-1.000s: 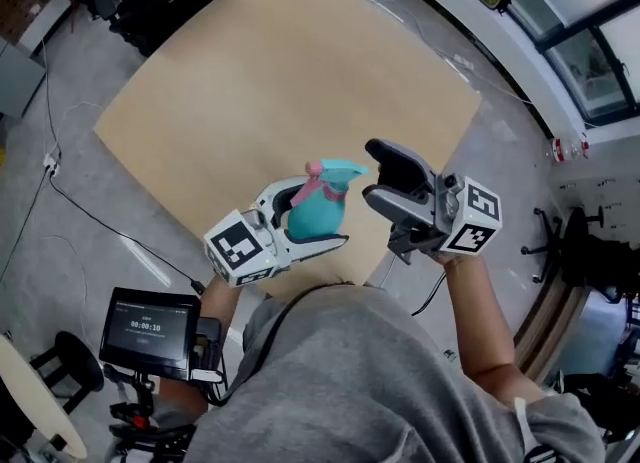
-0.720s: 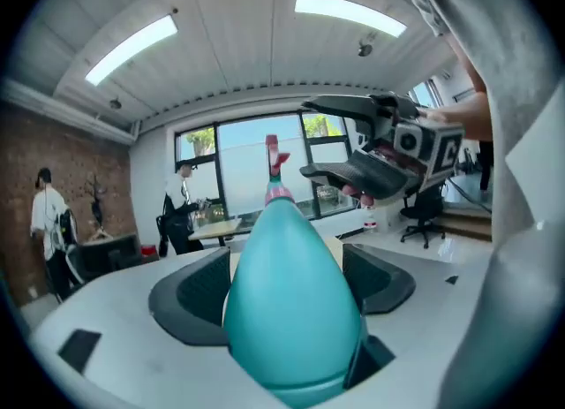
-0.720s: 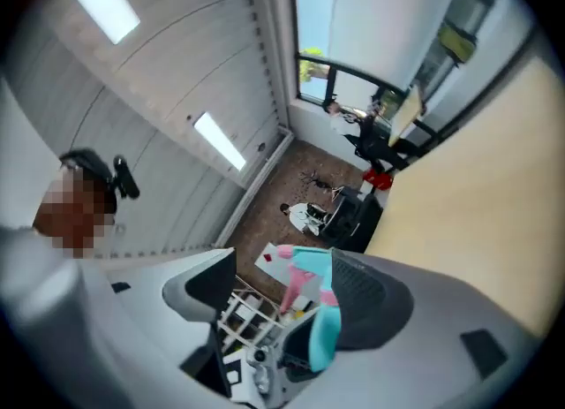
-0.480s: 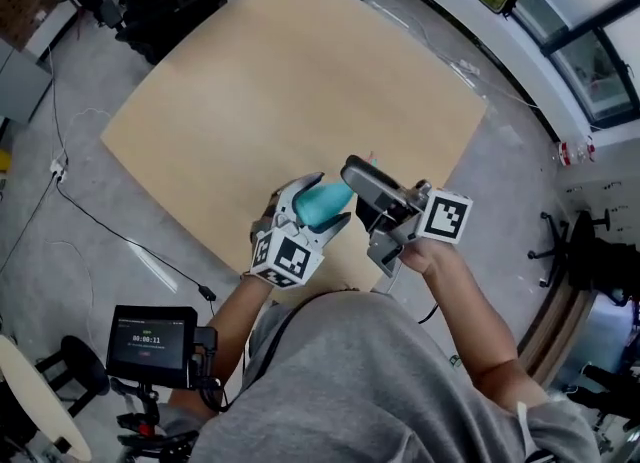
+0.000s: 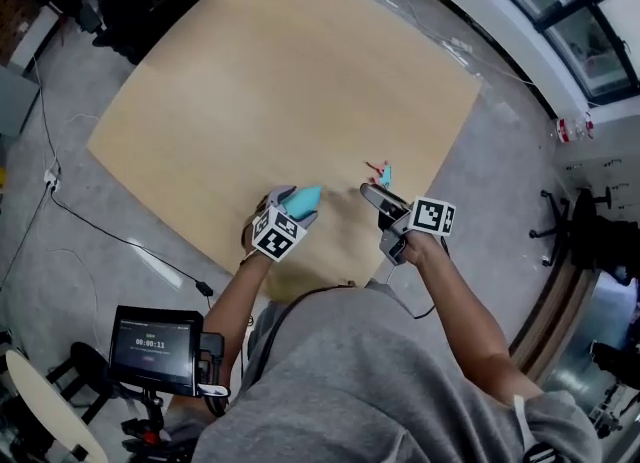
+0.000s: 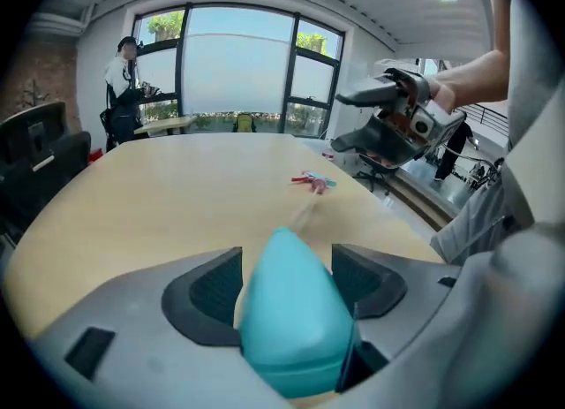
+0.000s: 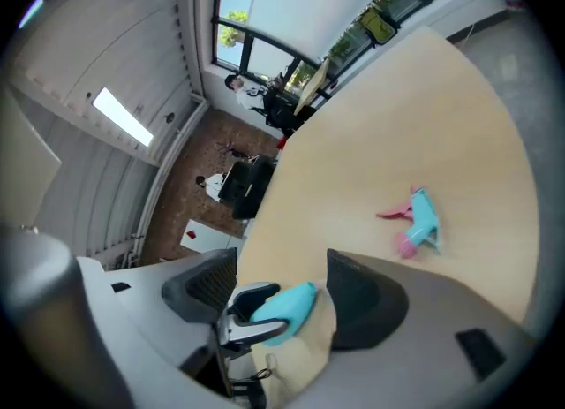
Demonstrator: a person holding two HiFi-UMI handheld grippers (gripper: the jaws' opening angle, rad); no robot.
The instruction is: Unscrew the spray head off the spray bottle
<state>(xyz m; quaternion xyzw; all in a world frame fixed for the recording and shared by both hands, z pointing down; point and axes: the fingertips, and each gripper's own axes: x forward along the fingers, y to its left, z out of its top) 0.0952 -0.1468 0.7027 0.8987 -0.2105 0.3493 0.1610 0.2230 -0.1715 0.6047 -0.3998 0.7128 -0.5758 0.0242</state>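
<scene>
- Bottle (image 6: 291, 319) sits closest: teal body clamped between the pads of my left gripper (image 6: 287, 275), jaws closed on both of its sides, tapered end pointing forward along the jaws.
- No spray head on that tapered end in the left gripper view, so I judge the unscrewing done.
- Contents: the plastic is opaque, so I can't tell if there is liquid inside. The neck opening doesn't show clearly either.
- From the head view, the left gripper (image 5: 295, 201) and bottle (image 5: 305, 197) are low over the near edge of the table (image 5: 280, 71). Can't tell whether the bottle touches the wood.
- My right gripper (image 7: 282, 279) has its jaws spread wide with nothing held. Through the gap I only see the left gripper (image 7: 243, 319) with the bottle (image 7: 282, 306), and both are well apart from my pads.
- The right gripper (image 5: 375, 196) is level with the left one and to its right, also over the near edge.
- Spray head (image 5: 381, 171) lies loose on the table just beyond the right gripper, touching neither gripper.
- Key relation: in the right gripper view the spray head (image 7: 417, 222) is ahead and off to the right of the jaw line. Its teal body runs roughly away from me and the pink trigger sticks out left.
- The right gripper is clearly the nearer of the two. The left view shows the spray head (image 6: 313, 182) further out on the table (image 6: 159, 195).
- The rest of the tabletop beyond looks bare.
</scene>
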